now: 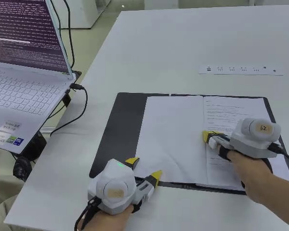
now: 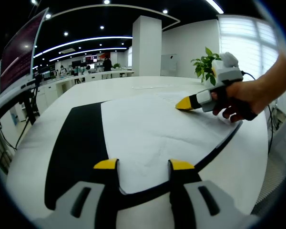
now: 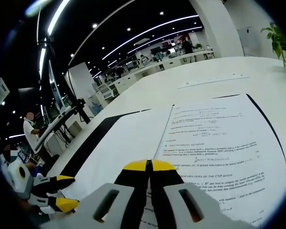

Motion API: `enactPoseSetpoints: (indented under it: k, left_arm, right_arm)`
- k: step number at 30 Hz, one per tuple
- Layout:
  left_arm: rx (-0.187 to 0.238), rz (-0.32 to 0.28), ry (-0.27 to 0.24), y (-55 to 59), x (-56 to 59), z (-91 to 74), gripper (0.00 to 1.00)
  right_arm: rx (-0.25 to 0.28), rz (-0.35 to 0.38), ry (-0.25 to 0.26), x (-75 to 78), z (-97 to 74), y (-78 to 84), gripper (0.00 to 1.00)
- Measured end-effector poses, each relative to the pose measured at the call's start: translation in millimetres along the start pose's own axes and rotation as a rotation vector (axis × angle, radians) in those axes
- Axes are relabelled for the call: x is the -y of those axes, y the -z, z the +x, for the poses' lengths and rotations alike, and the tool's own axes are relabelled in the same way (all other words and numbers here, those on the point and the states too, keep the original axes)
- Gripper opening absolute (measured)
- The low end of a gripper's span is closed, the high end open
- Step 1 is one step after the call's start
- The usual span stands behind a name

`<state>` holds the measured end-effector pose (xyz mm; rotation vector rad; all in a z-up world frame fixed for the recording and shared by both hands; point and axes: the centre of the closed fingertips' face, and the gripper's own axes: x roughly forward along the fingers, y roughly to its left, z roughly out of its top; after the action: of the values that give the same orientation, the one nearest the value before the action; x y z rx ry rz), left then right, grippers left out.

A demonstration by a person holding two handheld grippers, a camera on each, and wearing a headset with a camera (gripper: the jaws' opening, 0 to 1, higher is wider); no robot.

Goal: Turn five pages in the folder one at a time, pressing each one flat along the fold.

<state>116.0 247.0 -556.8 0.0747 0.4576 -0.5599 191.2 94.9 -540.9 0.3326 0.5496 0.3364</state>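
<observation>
The black folder lies open on the white table. A blank white page covers its left half and a printed page its right half. My right gripper is shut, its yellow tips resting on the paper right beside the fold; in the right gripper view its tips touch the printed page near the fold. My left gripper stands open at the folder's near edge, with its jaws over the corner of the blank page and nothing between them.
An open laptop sits at the far left with a cable trailing toward the folder. A white power strip lies beyond the folder. The table edge runs along the left, close to my left gripper.
</observation>
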Motion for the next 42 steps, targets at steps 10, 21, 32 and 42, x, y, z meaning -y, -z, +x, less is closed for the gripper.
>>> enactPoseSetpoints:
  k: [10, 21, 32, 42]
  left_arm:
    - [0.000, 0.000, 0.000, -0.2, 0.2, -0.5, 0.40]
    - [0.004, -0.002, -0.002, -1.0, 1.0, -1.5, 0.40]
    - [0.003, -0.002, -0.002, -1.1, 1.3, -1.5, 0.40]
    - [0.000, 0.000, -0.002, -1.2, 1.9, -1.0, 0.40]
  right_arm:
    - [-0.016, 0.008, -0.011, -5.1, -17.3, 17.3, 0.00]
    - [-0.032, 0.015, -0.027, -16.0, -41.3, 39.4, 0.00]
    - [-0.067, 0.016, -0.041, -26.2, -61.8, 57.7, 0.00]
    - [-0.136, 0.021, -0.078, -40.1, -88.9, 80.0, 0.00]
